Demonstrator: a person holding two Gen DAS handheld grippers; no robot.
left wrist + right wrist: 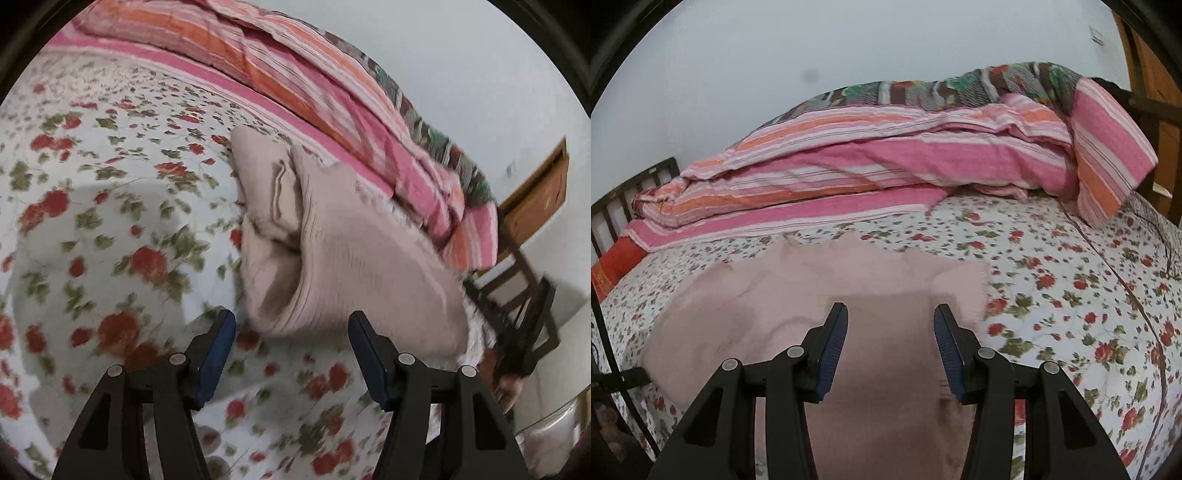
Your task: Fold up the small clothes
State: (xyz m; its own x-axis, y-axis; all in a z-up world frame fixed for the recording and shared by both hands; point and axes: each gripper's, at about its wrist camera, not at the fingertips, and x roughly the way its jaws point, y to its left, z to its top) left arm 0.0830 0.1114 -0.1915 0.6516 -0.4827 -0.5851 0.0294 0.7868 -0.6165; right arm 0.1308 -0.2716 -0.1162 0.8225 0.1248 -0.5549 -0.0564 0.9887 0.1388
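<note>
Garment: we count one small pale pink garment [798, 314], lying on the bed sheet [1071, 295]; in the left wrist view it [332, 240] looks bunched and partly folded over, with a ribbed surface.
Left claw: our left claw [291, 354] stands with its jaws apart and nothing between them, over the sheet just short of the garment's near edge.
Right claw: our right claw [890, 347] has its jaws apart too, above the garment; the pads do not press on the cloth.
Claw pads: we count two blue pads on each claw, four in all.
Bedding: one white sheet with red flowers, and one striped pink and orange quilt [886, 158] piled along the far side by the wall.
Furniture: one wooden piece [535, 199] beside the bed.
Writing: we read no brand or label anywhere; the blur hides fine detail.
</note>
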